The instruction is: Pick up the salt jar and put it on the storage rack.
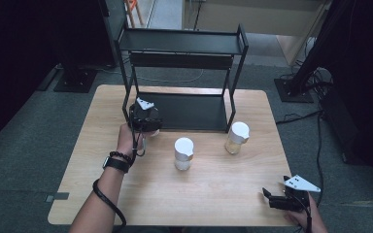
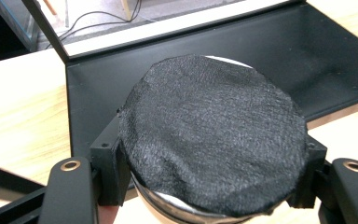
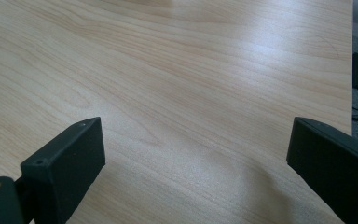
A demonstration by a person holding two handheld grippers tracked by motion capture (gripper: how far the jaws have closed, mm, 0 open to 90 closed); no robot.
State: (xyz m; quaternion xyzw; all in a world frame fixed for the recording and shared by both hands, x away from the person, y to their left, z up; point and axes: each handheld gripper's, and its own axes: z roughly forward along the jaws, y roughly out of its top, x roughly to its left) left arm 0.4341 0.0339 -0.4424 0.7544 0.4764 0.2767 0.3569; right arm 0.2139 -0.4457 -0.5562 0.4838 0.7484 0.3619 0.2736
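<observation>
Item held: a round jar with a black felt-like cover across the end facing the camera (image 2: 212,140), a pale rim showing beneath the cover. It sits clamped between the two black jaws of the left tool (image 2: 212,175), which press on its sides. In the high view the left tool (image 1: 144,119) is at the front left corner of the black metal two-tier shelf rack (image 1: 184,43), just over the edge of the rack's lower tray (image 2: 307,60); the jar itself is hidden there by the tool.

On the light wooden desk (image 1: 213,194): a white-lidded jar with pale contents (image 1: 183,153), upright near the middle, and a second white-lidded jar (image 1: 237,137), upright just in front of the rack's right leg, well apart from the first.

Right tool (image 1: 268,196): at the desk's near right corner, jaws wide apart and gripping nothing, bare desk (image 3: 191,93) between them.
</observation>
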